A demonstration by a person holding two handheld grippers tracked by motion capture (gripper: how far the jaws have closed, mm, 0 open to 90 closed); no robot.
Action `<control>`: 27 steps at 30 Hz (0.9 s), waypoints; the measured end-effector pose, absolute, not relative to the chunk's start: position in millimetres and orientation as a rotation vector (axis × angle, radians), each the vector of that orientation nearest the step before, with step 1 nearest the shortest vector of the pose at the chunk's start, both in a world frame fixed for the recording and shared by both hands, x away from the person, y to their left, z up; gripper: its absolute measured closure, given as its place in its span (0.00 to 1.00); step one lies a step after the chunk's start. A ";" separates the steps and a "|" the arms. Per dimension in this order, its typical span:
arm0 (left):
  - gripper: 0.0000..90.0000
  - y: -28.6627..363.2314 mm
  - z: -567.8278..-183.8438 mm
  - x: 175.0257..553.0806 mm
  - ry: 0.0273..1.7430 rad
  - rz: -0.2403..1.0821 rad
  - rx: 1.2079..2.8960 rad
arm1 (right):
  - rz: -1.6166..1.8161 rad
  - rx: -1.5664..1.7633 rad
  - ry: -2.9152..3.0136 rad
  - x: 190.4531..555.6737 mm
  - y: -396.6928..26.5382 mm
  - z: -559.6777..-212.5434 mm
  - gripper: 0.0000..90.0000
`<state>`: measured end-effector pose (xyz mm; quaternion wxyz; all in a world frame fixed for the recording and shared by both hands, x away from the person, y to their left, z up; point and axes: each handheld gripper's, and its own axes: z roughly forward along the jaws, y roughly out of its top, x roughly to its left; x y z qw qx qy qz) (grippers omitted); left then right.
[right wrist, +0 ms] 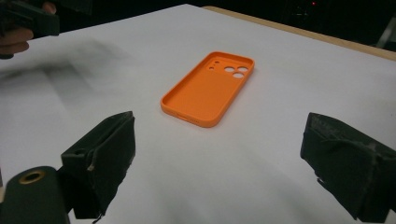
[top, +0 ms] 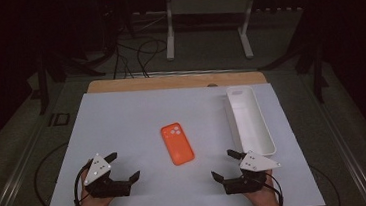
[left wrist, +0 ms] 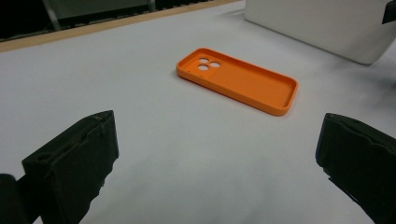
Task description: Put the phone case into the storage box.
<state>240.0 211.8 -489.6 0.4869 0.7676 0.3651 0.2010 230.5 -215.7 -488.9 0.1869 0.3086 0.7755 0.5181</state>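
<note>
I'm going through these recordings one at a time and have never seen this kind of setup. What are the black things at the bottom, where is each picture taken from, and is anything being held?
A person holds a handheld two-jaw tool in each hand: the left gripper and the right gripper. The high view looks down on the white table from above the person. The other two pictures come from cameras riding on each gripper, looking out between its own black jaws. On the table lie an orange phone case, hollow side up, and a long white tray at the right. Both grippers are open and hold nothing; the case lies untouched between them.
</note>
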 end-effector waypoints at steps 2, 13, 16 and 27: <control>0.00 211.5 -489.9 240.2 0.887 0.491 1.872 | 1.462 0.873 2.179 230.0 -215.6 -488.7 0.11; 0.00 209.2 -491.7 242.9 0.904 0.484 1.882 | 1.462 0.882 2.164 230.3 -216.3 -487.6 0.11; 0.00 208.4 -491.1 244.1 0.915 0.470 1.881 | 1.465 0.885 2.161 230.2 -215.9 -486.9 0.11; 0.08 199.7 -481.8 258.9 0.939 0.422 1.916 | 1.480 0.891 2.144 231.1 -215.7 -484.1 0.11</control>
